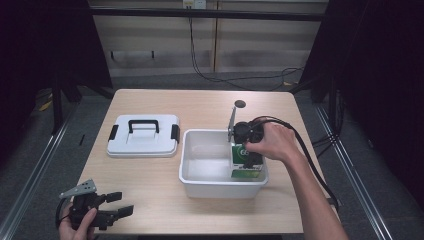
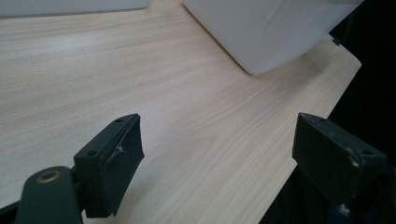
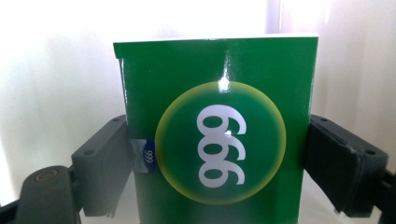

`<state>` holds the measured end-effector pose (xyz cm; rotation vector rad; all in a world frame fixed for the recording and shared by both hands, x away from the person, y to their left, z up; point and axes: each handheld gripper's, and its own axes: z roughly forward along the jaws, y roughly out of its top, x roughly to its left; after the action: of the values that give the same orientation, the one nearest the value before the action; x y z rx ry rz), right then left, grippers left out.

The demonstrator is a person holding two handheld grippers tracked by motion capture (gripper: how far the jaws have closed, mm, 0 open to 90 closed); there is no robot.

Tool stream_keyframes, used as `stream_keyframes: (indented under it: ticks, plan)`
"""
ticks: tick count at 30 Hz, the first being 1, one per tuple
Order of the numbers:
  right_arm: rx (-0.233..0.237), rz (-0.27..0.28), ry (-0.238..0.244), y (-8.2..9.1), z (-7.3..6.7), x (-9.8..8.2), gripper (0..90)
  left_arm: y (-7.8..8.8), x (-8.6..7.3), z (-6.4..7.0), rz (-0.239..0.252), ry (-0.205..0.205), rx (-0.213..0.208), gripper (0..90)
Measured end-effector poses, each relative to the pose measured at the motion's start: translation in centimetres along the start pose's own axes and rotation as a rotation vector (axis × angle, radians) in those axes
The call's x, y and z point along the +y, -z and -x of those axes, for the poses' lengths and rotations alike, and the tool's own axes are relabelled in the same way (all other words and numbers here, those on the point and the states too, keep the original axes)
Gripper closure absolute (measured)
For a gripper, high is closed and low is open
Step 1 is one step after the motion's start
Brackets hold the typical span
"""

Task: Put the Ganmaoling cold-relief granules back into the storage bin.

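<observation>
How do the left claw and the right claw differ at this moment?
The left claw is open and holds nothing; the right claw is shut on the green box. The left claw sits low at the table's near edge, while the right claw reaches down into the white bin. Both have black jaws.

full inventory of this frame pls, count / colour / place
box: 1, green with a yellow-rimmed circle and white digits, upright inside the tub at its right end, between the right gripper's jaws
tub: 1, white, right half of the table
lid: 1, white with black handle and side clips, flat on the table left of the tub
table: 1, light wood
left gripper: 1, black, open, near the table's front left corner, holding nothing
right gripper: 1, black, reaching down into the tub, shut on the box
</observation>
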<state>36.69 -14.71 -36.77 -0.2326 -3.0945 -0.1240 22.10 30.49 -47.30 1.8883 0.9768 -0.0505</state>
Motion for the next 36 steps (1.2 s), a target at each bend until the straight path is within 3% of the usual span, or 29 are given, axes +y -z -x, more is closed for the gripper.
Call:
stream_keyframes:
  ticks: [22, 27, 30, 31, 36]
  plan:
    - [0.023, -0.042, -0.028, -3.0, 0.0, 0.3, 14.0, 0.0, 0.0, 0.0, -0.002, -0.001, -0.001, 16.2]
    - [0.029, -0.051, -0.004, -3.7, 0.1, 0.4, 13.8, 0.0, 0.0, 0.0, 0.001, 0.002, 0.000, 16.2]
    - [0.027, -0.057, -0.018, -4.1, 0.0, 0.5, 13.8, 0.0, 0.0, 0.1, 0.002, 0.004, -0.001, 16.2]
    - [0.026, -0.057, 0.002, -4.2, 0.1, 0.5, 13.7, 0.0, 0.0, 0.1, 0.004, 0.006, -0.001, 16.2]
    - [0.019, -0.059, -0.003, -4.4, 0.0, 0.6, 13.6, 0.0, 0.0, 0.1, 0.003, 0.004, 0.000, 16.2]
